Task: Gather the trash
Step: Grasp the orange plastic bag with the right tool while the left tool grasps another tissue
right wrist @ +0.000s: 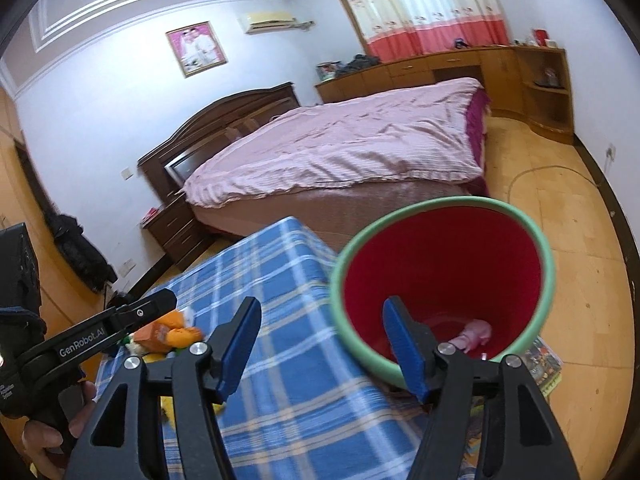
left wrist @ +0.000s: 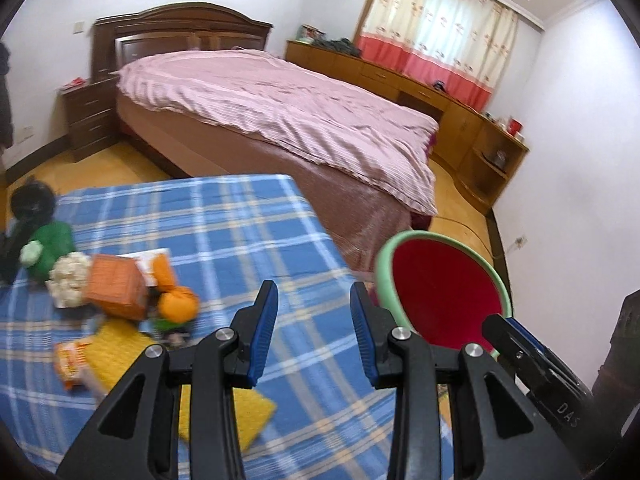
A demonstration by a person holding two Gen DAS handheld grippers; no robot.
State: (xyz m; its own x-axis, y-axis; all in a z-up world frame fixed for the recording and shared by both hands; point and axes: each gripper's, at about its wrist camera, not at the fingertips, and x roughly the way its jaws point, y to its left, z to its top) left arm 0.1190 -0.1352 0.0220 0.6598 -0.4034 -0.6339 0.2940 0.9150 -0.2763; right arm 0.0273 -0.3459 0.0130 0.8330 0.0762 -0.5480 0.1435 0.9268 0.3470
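Note:
A pile of trash lies at the left of the blue plaid table (left wrist: 240, 220): an orange carton (left wrist: 116, 288), crumpled white paper (left wrist: 70, 276), a green wrapper (left wrist: 50, 246), an orange lump (left wrist: 178, 304) and a snack packet (left wrist: 72, 364). My left gripper (left wrist: 314, 320) hovers open over the cloth, right of the pile, nothing between its pads. Off the table's right edge stands a red bin with a green rim (left wrist: 384, 280). My right gripper (right wrist: 322, 344) is open and empty over the bin's near rim (right wrist: 452, 200). A pink scrap (right wrist: 476, 334) lies inside.
A yellow cloth (left wrist: 240, 412) lies on the table near me and a black bag (left wrist: 32, 200) at its far left. Beyond is a bed with a pink cover (left wrist: 280, 112). Magazines (right wrist: 540, 364) lie on the wooden floor by the bin.

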